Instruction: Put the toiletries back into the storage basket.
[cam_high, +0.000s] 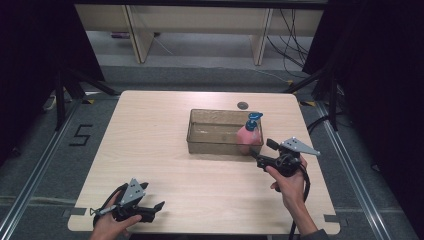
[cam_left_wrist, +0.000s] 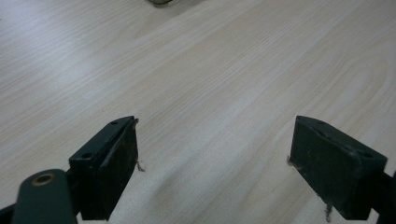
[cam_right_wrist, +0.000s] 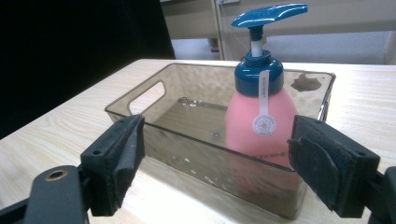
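The pink pump bottle (cam_right_wrist: 261, 122) is standing upright inside the clear plastic bin (cam_right_wrist: 140, 95), at the bin's end nearest the right gripper (cam_high: 262, 156), so the placing is judged done and only the drawing back of that gripper appears to be left. The bottle's long axis is running vertically, and its blue pump spout (cam_right_wrist: 271, 14) is being pointed along the bin toward its far handle end. The right gripper is being held open and empty just outside the bin's near wall, while the left gripper (cam_high: 159, 206) is being kept open and empty over the bench (cam_high: 150, 150), well apart from the bin.

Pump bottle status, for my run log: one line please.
pump bottle: upright in clear bin | right gripper: open, facing bin | left gripper: open
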